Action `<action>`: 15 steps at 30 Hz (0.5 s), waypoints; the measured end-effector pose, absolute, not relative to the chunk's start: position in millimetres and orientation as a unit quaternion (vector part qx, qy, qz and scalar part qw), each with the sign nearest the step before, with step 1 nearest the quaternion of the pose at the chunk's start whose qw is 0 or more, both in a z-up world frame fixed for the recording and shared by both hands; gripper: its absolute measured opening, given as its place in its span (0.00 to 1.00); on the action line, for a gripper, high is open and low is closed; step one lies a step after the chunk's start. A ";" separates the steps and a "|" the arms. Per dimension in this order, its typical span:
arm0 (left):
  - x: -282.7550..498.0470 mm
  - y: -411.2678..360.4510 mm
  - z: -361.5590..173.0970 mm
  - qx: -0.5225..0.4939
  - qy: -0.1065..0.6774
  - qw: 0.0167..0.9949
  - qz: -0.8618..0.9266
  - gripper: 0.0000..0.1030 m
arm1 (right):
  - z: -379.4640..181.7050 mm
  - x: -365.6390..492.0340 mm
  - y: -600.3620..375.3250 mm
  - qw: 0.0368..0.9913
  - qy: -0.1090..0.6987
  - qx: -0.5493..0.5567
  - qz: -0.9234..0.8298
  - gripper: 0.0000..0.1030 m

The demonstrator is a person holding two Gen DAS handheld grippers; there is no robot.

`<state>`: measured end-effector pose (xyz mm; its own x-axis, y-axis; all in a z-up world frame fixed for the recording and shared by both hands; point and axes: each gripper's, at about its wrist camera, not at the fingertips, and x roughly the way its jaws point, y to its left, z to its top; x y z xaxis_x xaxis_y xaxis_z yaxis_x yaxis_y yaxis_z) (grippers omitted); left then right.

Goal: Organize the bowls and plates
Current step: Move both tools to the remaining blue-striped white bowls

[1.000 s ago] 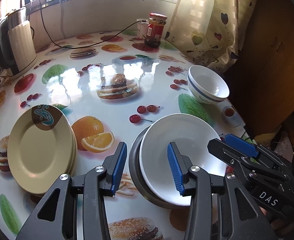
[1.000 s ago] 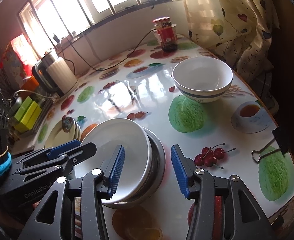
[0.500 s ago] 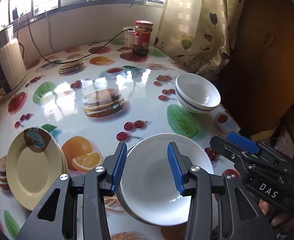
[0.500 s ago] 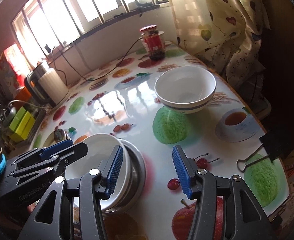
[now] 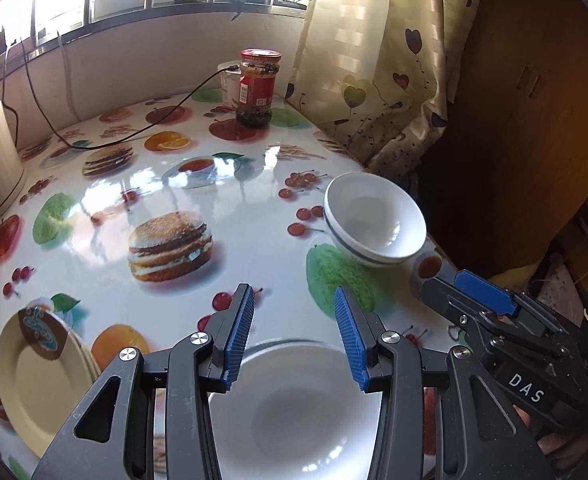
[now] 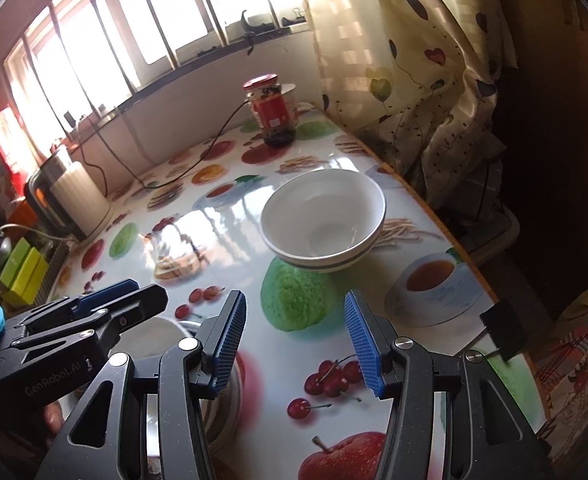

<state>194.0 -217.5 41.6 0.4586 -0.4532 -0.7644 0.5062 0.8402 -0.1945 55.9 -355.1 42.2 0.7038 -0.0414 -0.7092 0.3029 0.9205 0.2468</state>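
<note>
Left gripper [image 5: 294, 332]: jaws part-open, nothing between the pads; it hovers over the white dish [image 5: 294, 412] at the near counter edge.
Right gripper [image 6: 294, 340]: jaws part-open, empty, pointing toward the white bowl [image 6: 323, 220].
Task items: white bowl, blue-banded, stands alone near the counter's [image 5: 254, 208] right edge; white dish sits in a grey metal dish [image 6: 230, 396]; cream plates [image 5: 34, 384] are stacked at the left.
Step in hand (judged): reaching for the lone bowl.
Method advised: straddle the bowl's rim with one pad inside, close firmly, lift clear before moving; mind the edge.
Legible writing: "DAS" on the right gripper's body; "GenRobot.AI" on the left.
Jar [image 5: 256, 88] label: red, text unreadable.
</note>
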 end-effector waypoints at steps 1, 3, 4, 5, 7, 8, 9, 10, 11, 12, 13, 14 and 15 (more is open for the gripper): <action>197.6 -219.0 41.1 0.026 0.441 0.851 -0.283 0.42 | 42.1 57.9 -357.6 0.906 0.373 0.174 -0.098 0.50; 204.4 -224.0 41.1 0.029 0.442 0.851 -0.282 0.42 | 41.6 61.1 -362.7 0.906 0.373 0.173 -0.104 0.50; 207.6 -225.9 41.1 0.031 0.442 0.852 -0.280 0.42 | 41.6 62.9 -365.1 0.905 0.373 0.174 -0.106 0.50; 211.0 -228.0 41.7 0.030 0.443 0.851 -0.281 0.42 | 41.7 64.9 -368.1 0.905 0.372 0.174 -0.109 0.50; 214.9 -231.5 43.0 0.027 0.441 0.850 -0.287 0.42 | 41.7 67.9 -372.9 0.905 0.371 0.173 -0.114 0.50; 217.4 -233.9 43.1 0.027 0.442 0.849 -0.287 0.42 | 41.8 70.0 -376.2 0.906 0.370 0.173 -0.117 0.50; 219.8 -236.1 43.4 0.029 0.441 0.850 -0.287 0.42 | 41.3 72.4 -379.3 0.905 0.370 0.172 -0.120 0.50; 221.2 -238.3 43.5 0.029 0.440 0.850 -0.288 0.42 | 41.0 74.2 -382.2 0.905 0.370 0.172 -0.123 0.50; 223.7 -240.7 43.0 0.030 0.441 0.849 -0.288 0.42 | 40.5 76.0 -385.1 0.904 0.370 0.172 -0.127 0.50; 227.4 -243.0 42.2 0.027 0.446 0.846 -0.290 0.42 | 39.9 77.9 -388.2 0.904 0.369 0.173 -0.131 0.50; 230.7 -244.3 41.7 0.021 0.449 0.844 -0.293 0.42 | 39.0 80.1 -390.9 0.903 0.369 0.173 -0.134 0.50; 234.4 -246.6 41.1 0.017 0.453 0.841 -0.296 0.42 | 38.2 82.1 -393.5 0.903 0.370 0.173 -0.136 0.50; 238.6 -249.4 40.2 0.016 0.458 0.839 -0.295 0.42 | 37.5 84.7 -396.5 0.902 0.370 0.173 -0.138 0.50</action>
